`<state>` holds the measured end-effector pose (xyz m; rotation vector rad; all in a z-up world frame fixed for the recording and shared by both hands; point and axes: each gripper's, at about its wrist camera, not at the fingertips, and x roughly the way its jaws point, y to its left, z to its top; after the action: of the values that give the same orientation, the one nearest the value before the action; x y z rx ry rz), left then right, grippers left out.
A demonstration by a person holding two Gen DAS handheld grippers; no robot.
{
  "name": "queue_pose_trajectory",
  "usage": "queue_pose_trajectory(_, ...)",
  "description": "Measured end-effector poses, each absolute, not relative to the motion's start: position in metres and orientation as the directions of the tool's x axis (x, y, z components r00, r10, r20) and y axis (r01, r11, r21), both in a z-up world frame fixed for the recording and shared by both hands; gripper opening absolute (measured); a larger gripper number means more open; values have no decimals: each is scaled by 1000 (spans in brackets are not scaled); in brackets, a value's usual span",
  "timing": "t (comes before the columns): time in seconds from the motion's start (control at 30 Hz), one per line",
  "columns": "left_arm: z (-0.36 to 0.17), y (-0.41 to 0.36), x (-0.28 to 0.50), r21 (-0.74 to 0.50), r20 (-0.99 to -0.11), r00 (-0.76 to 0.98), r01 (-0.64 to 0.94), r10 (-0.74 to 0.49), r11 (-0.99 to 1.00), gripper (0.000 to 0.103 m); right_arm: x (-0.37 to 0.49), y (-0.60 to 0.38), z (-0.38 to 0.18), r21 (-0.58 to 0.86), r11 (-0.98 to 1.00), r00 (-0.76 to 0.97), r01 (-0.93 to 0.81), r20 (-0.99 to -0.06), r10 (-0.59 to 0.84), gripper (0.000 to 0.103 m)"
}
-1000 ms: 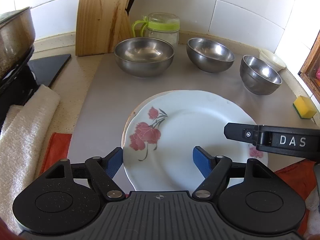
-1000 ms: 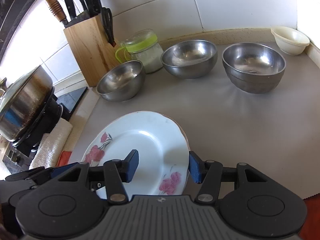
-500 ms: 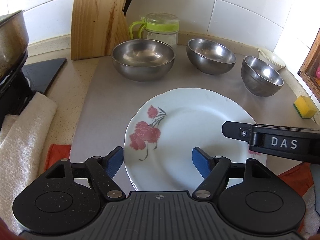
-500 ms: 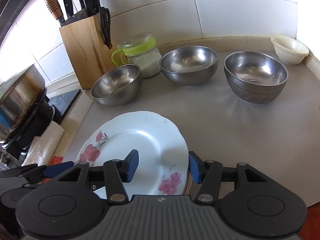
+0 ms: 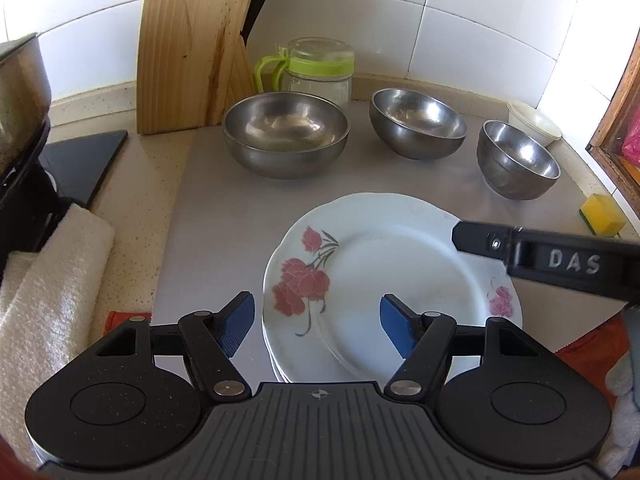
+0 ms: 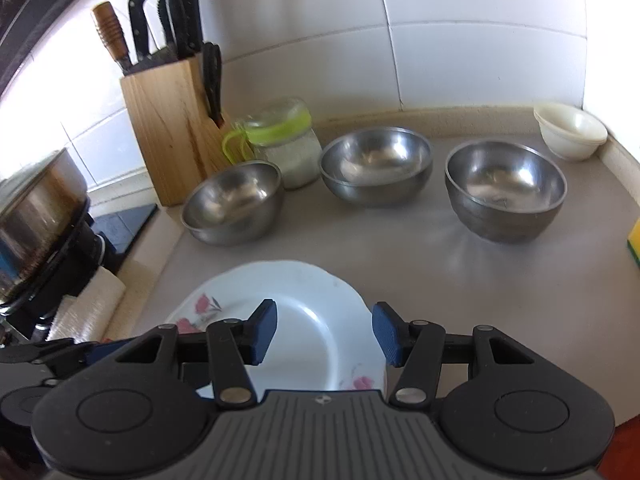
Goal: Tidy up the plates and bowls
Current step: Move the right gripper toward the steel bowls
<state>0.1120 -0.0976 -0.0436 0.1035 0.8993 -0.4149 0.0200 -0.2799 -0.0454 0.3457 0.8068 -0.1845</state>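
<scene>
- The left gripper (image 5: 316, 326) hangs low over the near left edge of a white scalloped china plate with pink flower prints (image 5: 392, 280); its blue-padded jaws stand wide apart and hold nothing.
- One blue pad (image 5: 239, 322) is just outside the plate's left rim, the other is above the plate's well.
- The right gripper (image 6: 324, 334) is released too, jaws spread and empty, straddling the near right rim of the same plate (image 6: 304, 312).
- In the left wrist view the right gripper's black finger, lettered "DAS" (image 5: 560, 260), reaches in from the right above the plate's right rim; whether it touches cannot be told.
- Under the flowered plate's near left edge more white rims show, so it tops a stack on a grey mat (image 5: 224, 220).
- Three stainless steel bowls stand apart in a row at the far side of the mat: a wide one on the left (image 5: 285, 134), a middle one (image 5: 418, 122), and a smaller one on the right (image 5: 518, 158).
- Beyond the right bowl, small cream bowls (image 5: 534, 122) sit nested against the tiled wall.
- Behind the left bowl are a glass jar with a green lid (image 5: 318, 70) and a wooden knife block (image 5: 192, 48).
- A yellow sponge (image 5: 602, 216) lies at the far right.
- A white towel (image 5: 52, 280) lies at the left edge.
</scene>
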Motion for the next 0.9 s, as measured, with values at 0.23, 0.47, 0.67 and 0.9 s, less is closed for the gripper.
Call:
queue_pose_trajectory(0.23, -42, -104, 114, -71, -776, 556, 391, -297, 918, 80, 11, -288, -47, 208, 931, 664, 299, -747, -46, 56)
queue_pose_trajectory(0.47, -31, -110, 115, -26, -770, 592, 343, -237, 939, 82, -3, -313, -56, 220, 935, 641, 279, -768, -10, 56)
queue_pose_trajectory(0.67, -21, -130, 113, 10, -766, 608, 335, -208, 942, 87, -8, -339, -55, 246, 931, 651, 271, -759, 10, 57)
queue_pose_trajectory(0.9, -15, -158, 109, 19, -771, 599, 360, -216, 933, 88, -17, -371, -50, 249, 920, 664, 301, -748, -14, 57)
